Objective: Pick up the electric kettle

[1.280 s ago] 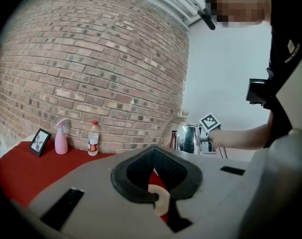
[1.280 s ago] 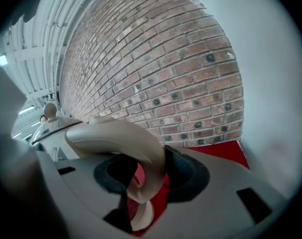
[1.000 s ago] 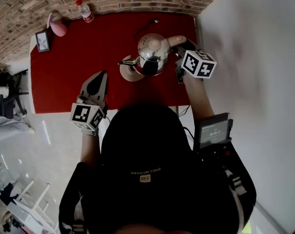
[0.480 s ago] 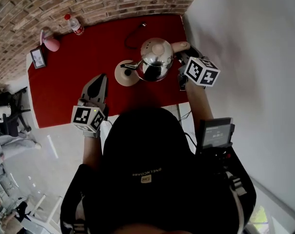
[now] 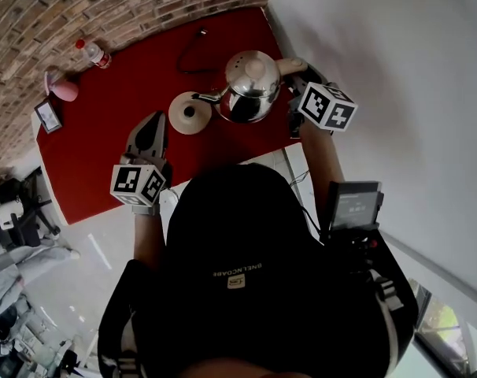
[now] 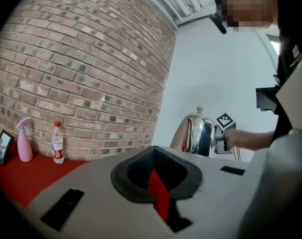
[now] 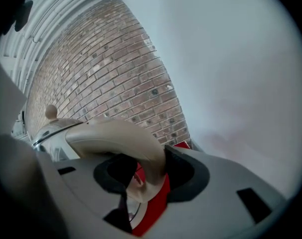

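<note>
The shiny steel electric kettle (image 5: 250, 93) with a beige handle (image 5: 290, 67) hangs tilted above the red table (image 5: 105, 156), clear of its round beige base (image 5: 189, 113), which lies to its left under the spout. My right gripper (image 5: 299, 79) is shut on the handle; in the right gripper view the handle (image 7: 122, 137) curves down between the dark pads of that gripper (image 7: 143, 172), and the lid (image 7: 50, 126) is at left. My left gripper (image 5: 150, 128) hovers over the table's near part, shut and empty. From the left gripper (image 6: 153, 183) the kettle (image 6: 195, 133) shows far right.
A brick wall (image 5: 105, 6) runs behind the table and a white wall (image 5: 396, 61) stands at the right. A plastic bottle (image 5: 90, 52), a pink spray bottle (image 5: 59, 89) and a small picture frame (image 5: 48, 115) sit at the far left. A black cord (image 5: 193, 50) lies behind the base.
The kettle has come off its base, which now lies fully uncovered to its left. The right gripper rose and shifted with the kettle. The left gripper drifted a little over the table.
</note>
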